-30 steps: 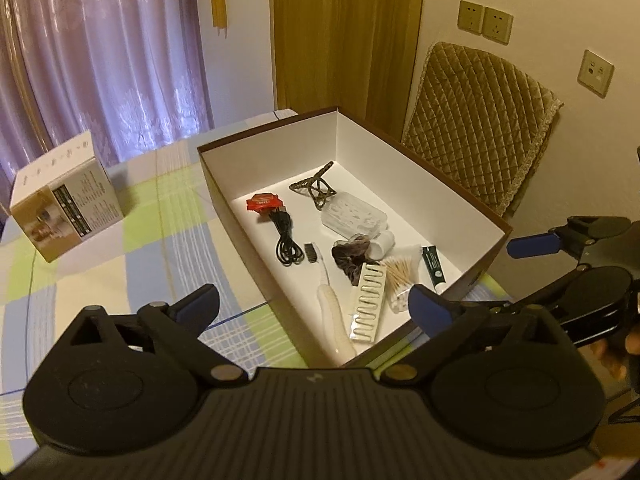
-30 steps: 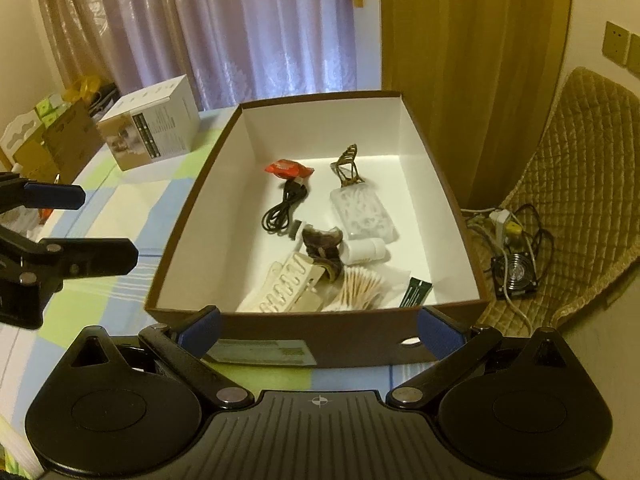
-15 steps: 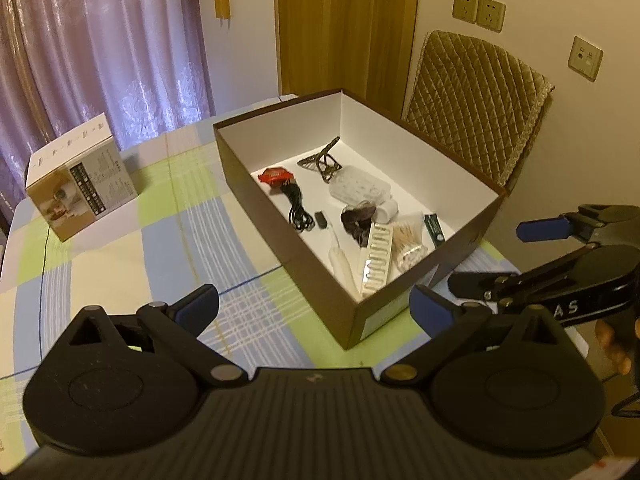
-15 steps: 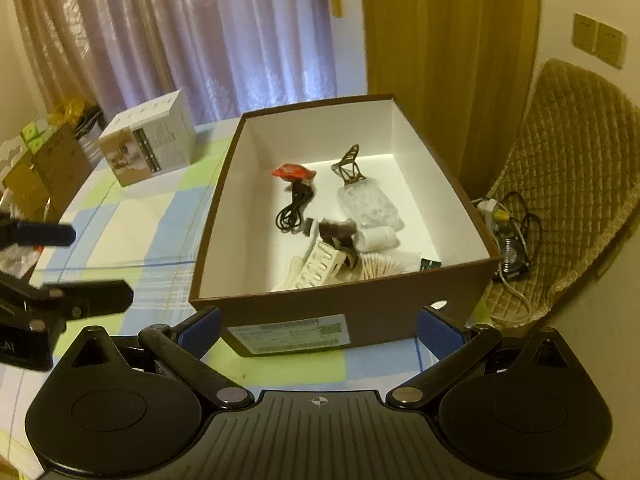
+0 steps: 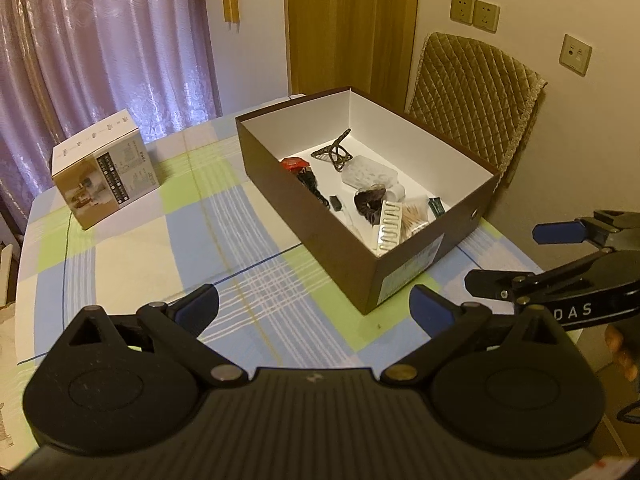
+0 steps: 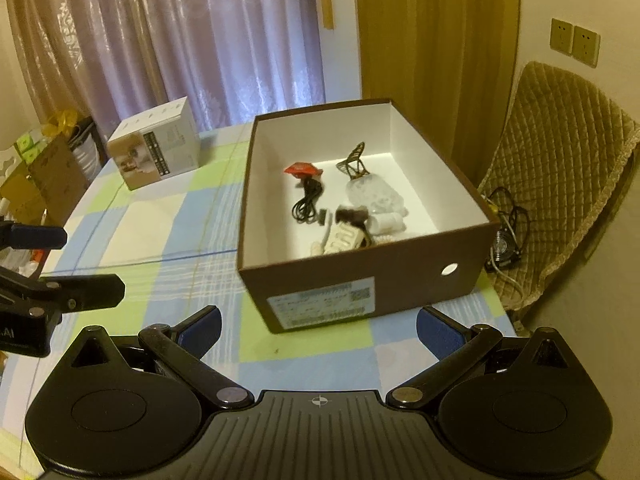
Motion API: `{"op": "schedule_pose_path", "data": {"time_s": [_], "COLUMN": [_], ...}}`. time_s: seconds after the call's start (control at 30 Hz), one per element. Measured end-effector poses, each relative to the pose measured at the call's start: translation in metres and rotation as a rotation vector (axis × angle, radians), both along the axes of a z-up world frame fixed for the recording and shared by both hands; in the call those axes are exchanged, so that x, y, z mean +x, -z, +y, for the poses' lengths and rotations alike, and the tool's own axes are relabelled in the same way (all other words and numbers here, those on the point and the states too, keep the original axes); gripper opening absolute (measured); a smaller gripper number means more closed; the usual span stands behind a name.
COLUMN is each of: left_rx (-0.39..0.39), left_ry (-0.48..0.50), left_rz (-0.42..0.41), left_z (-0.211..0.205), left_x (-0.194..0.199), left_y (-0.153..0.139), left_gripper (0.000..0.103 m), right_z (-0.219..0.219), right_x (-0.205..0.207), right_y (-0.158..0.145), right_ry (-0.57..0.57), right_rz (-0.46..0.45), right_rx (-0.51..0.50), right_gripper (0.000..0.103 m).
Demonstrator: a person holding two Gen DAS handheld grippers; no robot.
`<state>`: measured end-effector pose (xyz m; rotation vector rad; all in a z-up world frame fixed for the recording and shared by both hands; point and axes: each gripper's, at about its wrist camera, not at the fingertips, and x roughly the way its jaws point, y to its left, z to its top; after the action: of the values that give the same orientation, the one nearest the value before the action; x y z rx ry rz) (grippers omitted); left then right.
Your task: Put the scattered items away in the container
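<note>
A brown cardboard box [image 5: 304, 216] [image 6: 360, 276] with a white inside stands on the checked tablecloth. Inside lie a red item [image 6: 302, 169], a black cable [image 6: 306, 204], a bronze hair claw [image 5: 334, 152] [image 6: 354, 162], a clear plastic case [image 5: 370, 172] [image 6: 374, 196], a dark scrunchie [image 5: 368, 202], a white ridged piece [image 5: 390, 226] and cotton swabs [image 5: 414, 216]. My left gripper [image 5: 314, 312] [image 6: 60, 260] is open and empty, held back from the box's near corner. My right gripper [image 6: 318, 326] [image 5: 516, 256] is open and empty, in front of the labelled end.
A white and tan product box [image 5: 102, 168] [image 6: 154, 154] stands at the table's far left. A quilted chair [image 5: 476, 92] [image 6: 560, 160] is behind the box, with cables and a small fan [image 6: 506, 240] on the floor. Curtains hang behind; cartons [image 6: 36, 176] stand left.
Both grippers have pulled back and away from the box, which now looks smaller and farther. Its contents have not moved. Both grippers stayed open.
</note>
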<state>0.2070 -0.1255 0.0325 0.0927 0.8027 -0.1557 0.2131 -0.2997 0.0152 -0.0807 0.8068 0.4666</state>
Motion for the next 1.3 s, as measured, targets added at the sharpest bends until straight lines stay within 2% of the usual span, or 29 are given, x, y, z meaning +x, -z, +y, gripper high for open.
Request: {"op": "schedule_pose_path", "data": {"time_s": [0.67, 1.3], "left_rx": [-0.004, -0.016], "left_ry": [0.020, 0.022], "left_rz": [-0.038, -0.006], "left_z": [0.028, 0.045], "left_x": [-0.043, -0.068], "left_y": [-0.011, 0.002], "left_gripper": [0.100, 0.100], "right_z": [0.033, 0.047], "right_x": [-0.053, -0.084], "right_y": [-0.009, 0.000], "right_ry": [0.011, 0.046], "right_rz": [-0.051, -0.025], "right_rx": [-0.012, -0.060], "right_gripper": [0.101, 0.101]}}
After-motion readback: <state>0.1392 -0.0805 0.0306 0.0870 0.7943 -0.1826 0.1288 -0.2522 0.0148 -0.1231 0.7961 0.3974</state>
